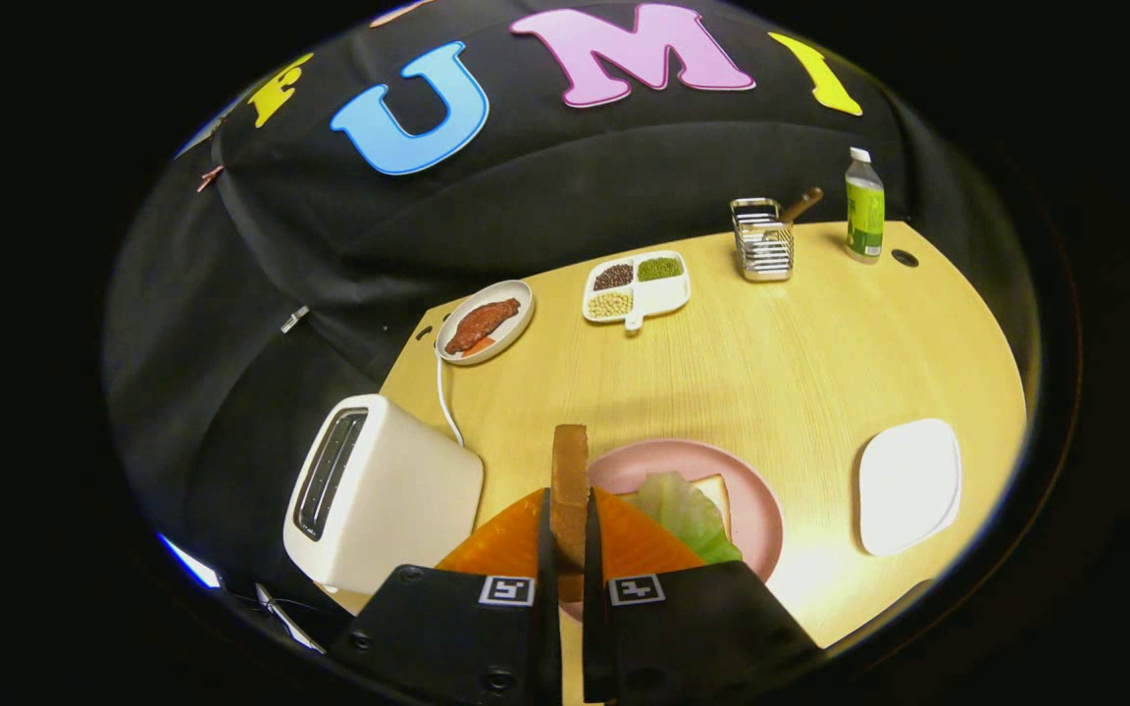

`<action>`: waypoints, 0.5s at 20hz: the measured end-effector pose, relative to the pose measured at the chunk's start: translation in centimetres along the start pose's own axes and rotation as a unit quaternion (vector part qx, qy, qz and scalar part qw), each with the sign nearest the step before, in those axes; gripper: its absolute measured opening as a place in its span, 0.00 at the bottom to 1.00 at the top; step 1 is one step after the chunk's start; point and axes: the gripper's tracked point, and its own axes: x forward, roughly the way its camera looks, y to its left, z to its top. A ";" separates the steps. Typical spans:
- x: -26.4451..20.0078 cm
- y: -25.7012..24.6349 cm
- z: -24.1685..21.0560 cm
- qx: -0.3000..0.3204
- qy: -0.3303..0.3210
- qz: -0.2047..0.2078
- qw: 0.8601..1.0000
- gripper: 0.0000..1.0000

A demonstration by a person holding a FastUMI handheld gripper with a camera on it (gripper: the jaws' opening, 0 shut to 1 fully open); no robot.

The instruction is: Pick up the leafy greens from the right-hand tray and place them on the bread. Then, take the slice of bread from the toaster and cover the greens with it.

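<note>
Now the gripper (570,549) has its two fingers clamped on a slice of bread (570,490), which stands on edge between them, crust side up, poking out ahead of the tips. Just beyond and a little right lies the pink plate (756,490), holding the lower bread slice (717,487) with the leafy greens (683,510) already spread on it. The toaster (384,495) sits near left, its slot apparently vacant.

What remains, as I judge it, is laying the held slice flat over the greens. The risk lies in the upright grip: let go while it stands on edge and it could topple off the plate, or land askew and leave greens uncovered. Pressing down too hard might drag the lettuce off the bread below.

To the right rests the white tray (908,485). Far across the light wooden table (771,363) stand a dish of meat (484,322), a divided dish of grains (636,286), a wire rack (761,240) and a bottle (863,206), with black cloth behind.
</note>
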 end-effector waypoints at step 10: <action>0.5 -5.1 -0.8 0.013 0.013 -0.037 0.999 0.19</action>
